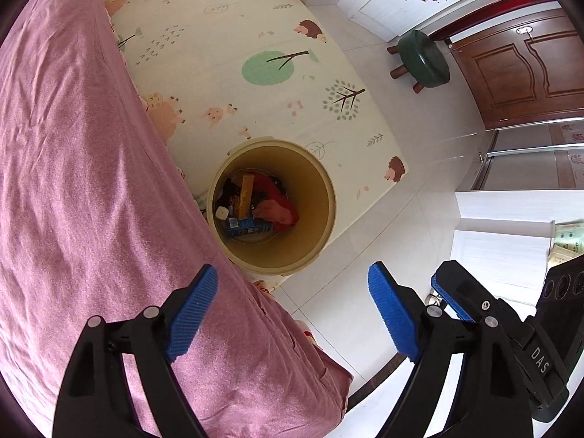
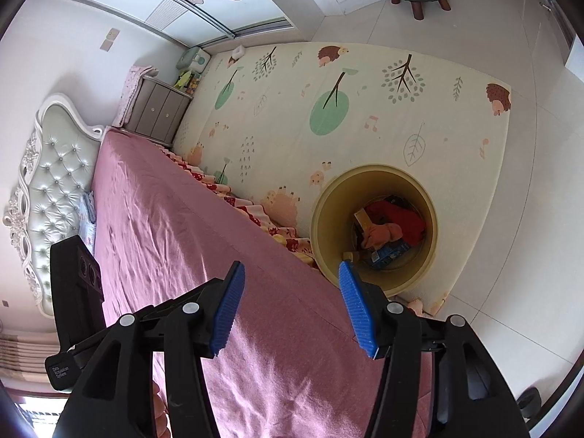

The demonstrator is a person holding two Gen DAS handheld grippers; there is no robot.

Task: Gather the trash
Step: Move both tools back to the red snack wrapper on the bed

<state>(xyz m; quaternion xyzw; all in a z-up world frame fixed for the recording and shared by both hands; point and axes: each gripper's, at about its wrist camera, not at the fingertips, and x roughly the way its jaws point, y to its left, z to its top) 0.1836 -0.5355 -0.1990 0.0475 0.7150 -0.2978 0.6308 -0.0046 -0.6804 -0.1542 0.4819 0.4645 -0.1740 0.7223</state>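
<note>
Trash in bin on mat, beside bed.

The left claw, filling the bottom of the left wrist view, is showing 2 black plastic arms, each carrying a ribbed blue pad and round silver pivot pins. At the lower right of that view the right claw's black body is displaying white "DAS" lettering and 1 silver screw. The right claw is looking the same: black arms, ribbed blue pads, grey pins. At the left edge, the other black housing is bearing a small white-lettered label.
</note>
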